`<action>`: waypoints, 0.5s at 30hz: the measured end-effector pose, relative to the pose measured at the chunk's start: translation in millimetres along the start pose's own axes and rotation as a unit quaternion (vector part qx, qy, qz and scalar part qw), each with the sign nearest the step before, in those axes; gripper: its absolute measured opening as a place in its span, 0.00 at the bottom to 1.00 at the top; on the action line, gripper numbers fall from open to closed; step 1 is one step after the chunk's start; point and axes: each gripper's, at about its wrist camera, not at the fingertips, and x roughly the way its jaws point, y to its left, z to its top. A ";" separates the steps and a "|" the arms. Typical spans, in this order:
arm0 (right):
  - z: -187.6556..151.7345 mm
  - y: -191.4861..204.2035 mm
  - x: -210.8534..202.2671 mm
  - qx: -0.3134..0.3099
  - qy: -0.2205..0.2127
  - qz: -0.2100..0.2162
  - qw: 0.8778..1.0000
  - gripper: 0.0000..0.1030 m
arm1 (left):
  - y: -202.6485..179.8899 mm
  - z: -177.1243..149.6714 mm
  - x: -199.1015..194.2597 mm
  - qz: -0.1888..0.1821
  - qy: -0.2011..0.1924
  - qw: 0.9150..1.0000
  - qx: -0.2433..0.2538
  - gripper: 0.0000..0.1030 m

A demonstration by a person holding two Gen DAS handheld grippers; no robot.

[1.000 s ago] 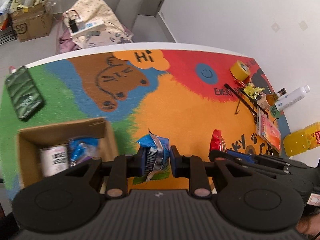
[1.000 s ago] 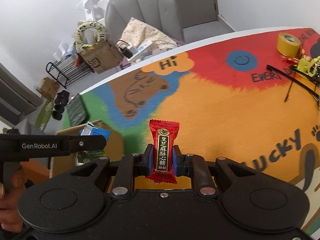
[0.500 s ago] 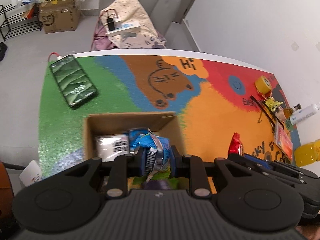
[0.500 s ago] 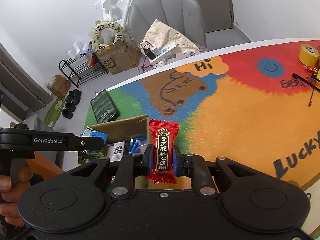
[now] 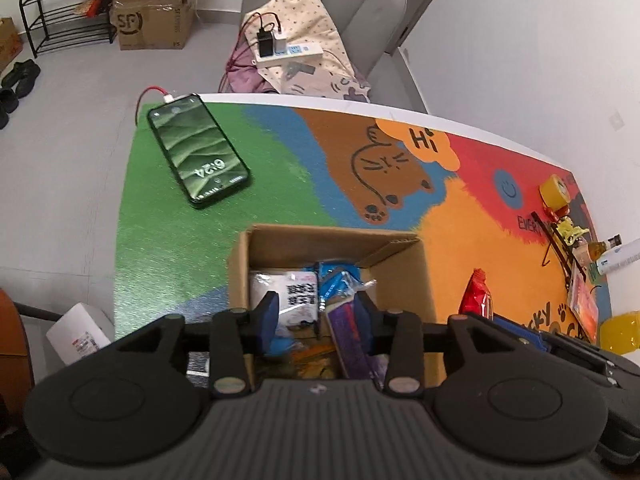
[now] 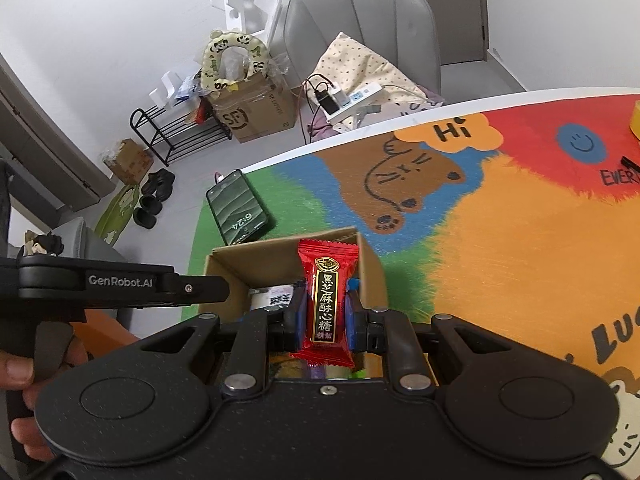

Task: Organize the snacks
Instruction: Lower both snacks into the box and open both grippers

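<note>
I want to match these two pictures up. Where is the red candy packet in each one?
Left wrist view: the red candy packet pokes up at the lower right, beside the cardboard box.
Right wrist view: the packet stands upright at centre, pinched in the right hand-held gripper over the box.
Shared landmark: the green phone on the mat beyond the box.

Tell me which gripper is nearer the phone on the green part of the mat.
Left. The left gripper hangs open over the cardboard box, on the phone's side. The right gripper, shut on the red candy, is over the box's far side from the phone.
</note>
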 end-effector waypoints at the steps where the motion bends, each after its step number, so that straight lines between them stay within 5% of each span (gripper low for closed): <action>1: 0.6 1.7 0.8 -0.001 0.000 0.000 1.000 0.17 | 2.1 0.3 -1.4 0.002 0.000 1.000 0.002 0.41; 6: 7.9 10.2 5.0 -0.007 -0.003 -0.002 1.000 0.17 | 12.0 4.3 -10.4 0.010 -0.003 1.000 -0.001 0.48; 8: 11.2 12.3 8.1 -0.011 0.001 -0.003 1.000 0.25 | 15.2 5.7 -13.1 0.012 -0.005 1.000 -0.003 0.50; 15: 10.4 5.5 1.5 -0.003 0.001 -0.023 1.000 0.32 | 17.3 5.2 -23.2 0.019 -0.013 1.000 0.003 0.71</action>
